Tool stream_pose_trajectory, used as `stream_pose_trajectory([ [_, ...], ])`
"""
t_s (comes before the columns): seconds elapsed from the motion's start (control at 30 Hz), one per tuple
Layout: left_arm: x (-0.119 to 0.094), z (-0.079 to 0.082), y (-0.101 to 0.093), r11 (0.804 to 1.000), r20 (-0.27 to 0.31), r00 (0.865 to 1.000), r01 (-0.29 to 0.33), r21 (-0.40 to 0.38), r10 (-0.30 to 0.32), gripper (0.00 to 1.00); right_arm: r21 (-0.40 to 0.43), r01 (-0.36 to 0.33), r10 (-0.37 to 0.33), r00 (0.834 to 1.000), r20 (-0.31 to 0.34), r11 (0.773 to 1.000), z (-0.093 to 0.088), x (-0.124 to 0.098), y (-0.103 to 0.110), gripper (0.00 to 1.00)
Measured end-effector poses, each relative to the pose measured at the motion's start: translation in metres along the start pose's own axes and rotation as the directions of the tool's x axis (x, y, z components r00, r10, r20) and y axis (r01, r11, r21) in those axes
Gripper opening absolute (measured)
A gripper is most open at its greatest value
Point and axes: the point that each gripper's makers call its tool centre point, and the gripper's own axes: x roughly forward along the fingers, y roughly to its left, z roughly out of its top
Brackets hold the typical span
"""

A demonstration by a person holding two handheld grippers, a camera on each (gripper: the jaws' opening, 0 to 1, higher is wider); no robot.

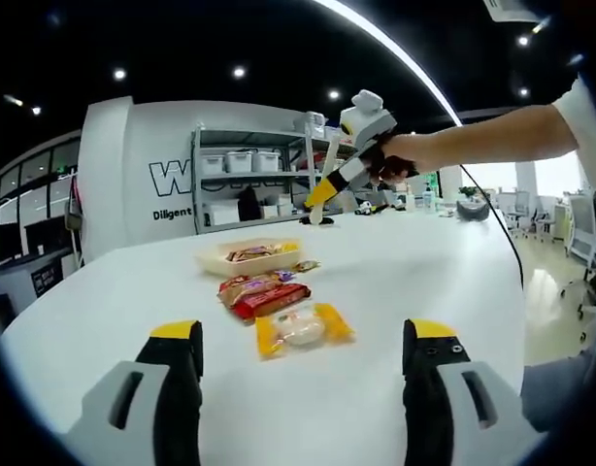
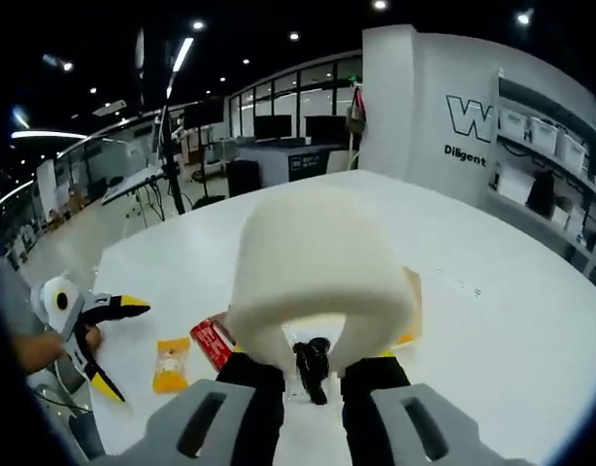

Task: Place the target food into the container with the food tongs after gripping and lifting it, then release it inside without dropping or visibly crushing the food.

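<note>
On the white table (image 1: 424, 272) lie a yellow-wrapped food packet (image 1: 300, 328), a red packet (image 1: 269, 300) and another wrapped snack (image 1: 251, 282). Behind them stands a shallow beige container (image 1: 248, 255) with wrapped food inside. My left gripper (image 1: 303, 336) hovers open just short of the yellow packet, holding nothing. A hand holds my right gripper (image 1: 325, 189) high beyond the container, shut on white food tongs (image 1: 317, 212) that hang down. In the right gripper view the tongs (image 2: 317, 272) loom large between my right gripper (image 2: 313, 374) jaws, hiding most of the container (image 2: 412, 309). The open left gripper (image 2: 118, 349), yellow packet (image 2: 170, 364) and red packet (image 2: 213, 342) sit lower left.
A metal shelf (image 1: 249, 180) with white bins stands behind the table by a white lettered wall. Small objects (image 1: 468, 209) rest at the table's far right. A cable (image 1: 507, 243) runs along the right edge. The table's near and right parts are bare.
</note>
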Motion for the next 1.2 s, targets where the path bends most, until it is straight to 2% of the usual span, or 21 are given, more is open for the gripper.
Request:
stream_pose_trajectory([
  [0.33,0.000,0.001,0.004,1.000,0.003,1.000,-0.017,-0.021,0.017,0.92,0.002,-0.004,0.004,1.000,-0.002,1.000,0.006,0.026,-0.006,0.15],
  [0.67,0.001,0.001,0.005,1.000,0.012,1.000,-0.012,-0.018,0.013,0.91,-0.010,0.020,-0.020,1.000,0.001,1.000,0.008,0.051,-0.017,0.15],
  [0.93,0.002,0.001,0.006,1.000,0.010,1.000,-0.011,-0.008,0.011,0.89,-0.021,0.051,-0.051,0.999,0.001,0.998,0.004,0.063,-0.026,0.15],
  [1.2,0.002,0.001,0.005,1.000,0.010,1.000,-0.008,-0.009,0.008,0.89,-0.011,0.060,-0.060,0.998,-0.023,0.998,-0.012,0.076,-0.028,0.16],
])
